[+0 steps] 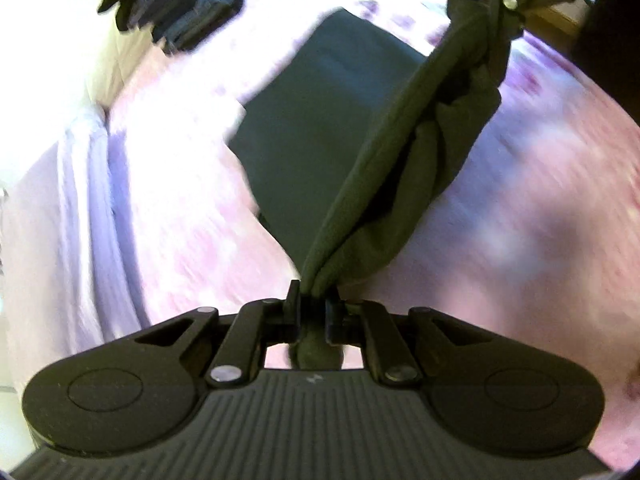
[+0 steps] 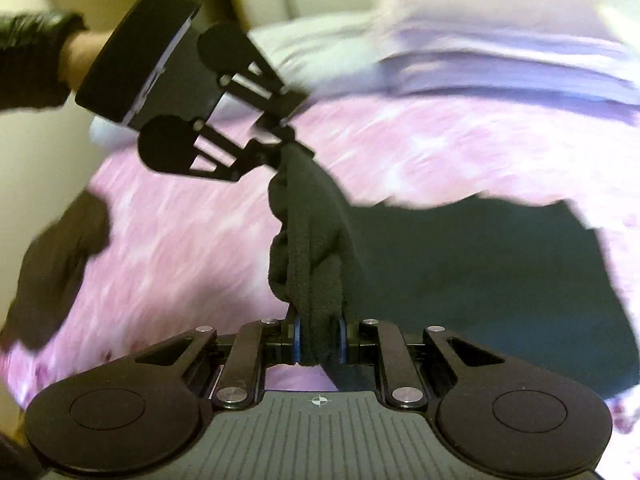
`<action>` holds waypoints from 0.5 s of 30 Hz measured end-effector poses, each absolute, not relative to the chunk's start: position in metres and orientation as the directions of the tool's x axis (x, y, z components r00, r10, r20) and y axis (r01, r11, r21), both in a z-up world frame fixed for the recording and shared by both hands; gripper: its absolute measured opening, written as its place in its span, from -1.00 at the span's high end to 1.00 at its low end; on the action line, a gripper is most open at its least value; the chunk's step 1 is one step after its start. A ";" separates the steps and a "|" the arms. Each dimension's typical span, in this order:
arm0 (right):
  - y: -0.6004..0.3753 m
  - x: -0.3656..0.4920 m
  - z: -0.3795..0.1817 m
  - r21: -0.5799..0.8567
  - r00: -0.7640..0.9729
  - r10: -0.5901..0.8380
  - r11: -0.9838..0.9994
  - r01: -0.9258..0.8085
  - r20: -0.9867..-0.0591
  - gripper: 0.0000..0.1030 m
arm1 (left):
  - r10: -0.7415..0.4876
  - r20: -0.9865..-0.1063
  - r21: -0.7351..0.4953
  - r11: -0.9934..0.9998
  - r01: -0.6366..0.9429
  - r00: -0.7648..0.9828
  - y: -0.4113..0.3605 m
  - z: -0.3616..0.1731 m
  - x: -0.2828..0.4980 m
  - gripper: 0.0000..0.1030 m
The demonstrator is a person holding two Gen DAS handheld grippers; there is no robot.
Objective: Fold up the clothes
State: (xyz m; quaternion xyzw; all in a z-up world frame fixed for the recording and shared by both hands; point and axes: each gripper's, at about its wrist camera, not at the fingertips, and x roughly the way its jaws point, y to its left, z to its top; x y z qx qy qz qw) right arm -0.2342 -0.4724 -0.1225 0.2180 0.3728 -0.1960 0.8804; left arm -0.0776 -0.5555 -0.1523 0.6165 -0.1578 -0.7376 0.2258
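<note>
dark green garment (image 1: 304, 128), one edge lifted and bunched taut, rest draped on pink bedspread (image 1: 192, 208)

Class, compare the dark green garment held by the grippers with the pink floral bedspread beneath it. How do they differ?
The green garment is plain and dark; the bedspread is pale pink and patterned. The garment is lifted at one edge, bunched between the left gripper and right gripper; the bedspread lies spread flat. Both are soft fabric.

Bedspread (image 1: 560, 168) pattern smeared by motion blur in both views. Right gripper (image 1: 494, 8) cut off by the frame edge at 1 o'clock in the left wrist view. Dark pile (image 1: 180, 4) at 11 o'clock is cropped, contents unreadable. Garment (image 2: 480, 272) corner hidden between the fingers (image 2: 297, 340).
</note>
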 end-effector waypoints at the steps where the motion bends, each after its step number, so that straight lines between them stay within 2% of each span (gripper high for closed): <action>1: -0.486 -0.246 -0.119 0.255 0.652 -0.199 0.807 0.532 -0.731 0.70 | -0.527 -0.837 0.512 -0.849 0.130 -0.145 -0.572 -0.146 -0.092 0.84; 6: -0.554 -0.308 -0.129 0.342 0.646 -0.247 0.684 0.644 -0.722 0.70 | -0.460 -0.872 0.456 -0.888 0.062 -0.168 -0.660 -0.156 -0.178 0.84; 15: -0.655 -0.398 -0.212 0.535 0.639 -0.229 0.383 0.753 -0.735 0.70 | -0.268 -0.951 0.273 -0.962 -0.010 -0.154 -0.769 -0.244 -0.272 0.84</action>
